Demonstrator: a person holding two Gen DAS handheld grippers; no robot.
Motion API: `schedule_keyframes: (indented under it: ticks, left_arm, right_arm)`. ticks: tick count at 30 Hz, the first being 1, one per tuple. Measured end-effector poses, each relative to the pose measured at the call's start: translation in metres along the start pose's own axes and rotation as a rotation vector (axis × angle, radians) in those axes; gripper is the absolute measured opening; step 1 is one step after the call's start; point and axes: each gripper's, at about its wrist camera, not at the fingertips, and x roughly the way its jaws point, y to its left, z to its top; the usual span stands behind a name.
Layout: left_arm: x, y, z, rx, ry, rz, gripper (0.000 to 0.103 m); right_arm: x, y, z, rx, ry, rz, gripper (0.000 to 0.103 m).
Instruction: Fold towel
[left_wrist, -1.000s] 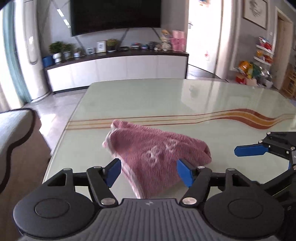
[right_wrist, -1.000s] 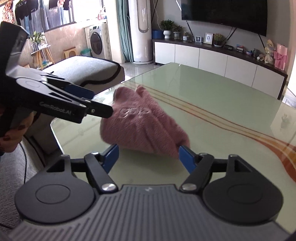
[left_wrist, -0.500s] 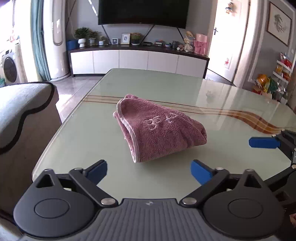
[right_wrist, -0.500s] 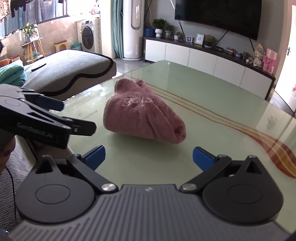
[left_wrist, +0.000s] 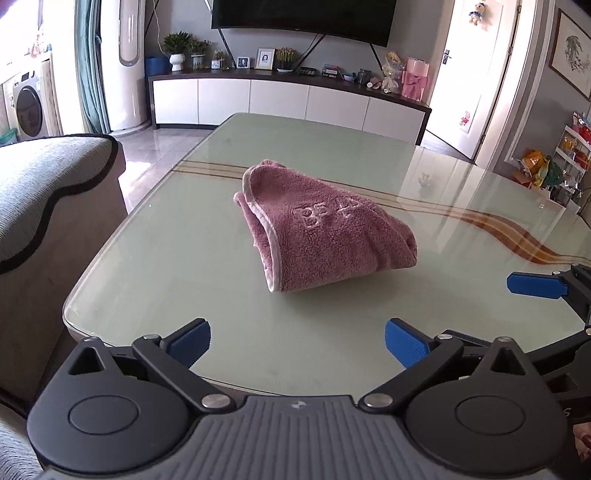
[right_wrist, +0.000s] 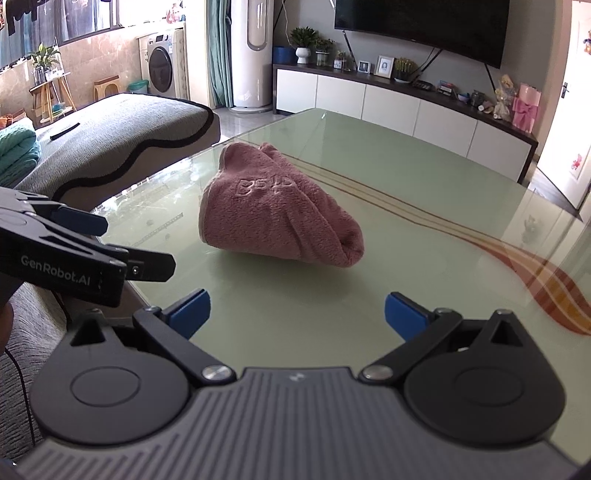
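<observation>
Towel (left_wrist: 325, 229) lies bunched on the table (left_wrist: 166, 258), ahead of both claws and touching neither. Left claw (left_wrist: 297, 341) is released, nothing between its pads; its jaws have just been opening. Right claw (right_wrist: 297, 310) is likewise released and empty, jaws just opened. The long axis of the towel runs from the piped, open edge at far left to the rounded fold at near right. Piped edge faces the left claw; the fold end appears nearer the right claw. Neither claw is clearly closer.
</observation>
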Motion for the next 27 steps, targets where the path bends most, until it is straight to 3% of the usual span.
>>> schedule_keyframes:
  ticks: [27]
  left_arm:
    - [-0.002, -0.021, 0.003, 0.039, -0.005, 0.012, 0.102]
  right_arm:
    - [-0.007, -0.01, -0.003, 0.039, 0.004, -0.035, 0.103]
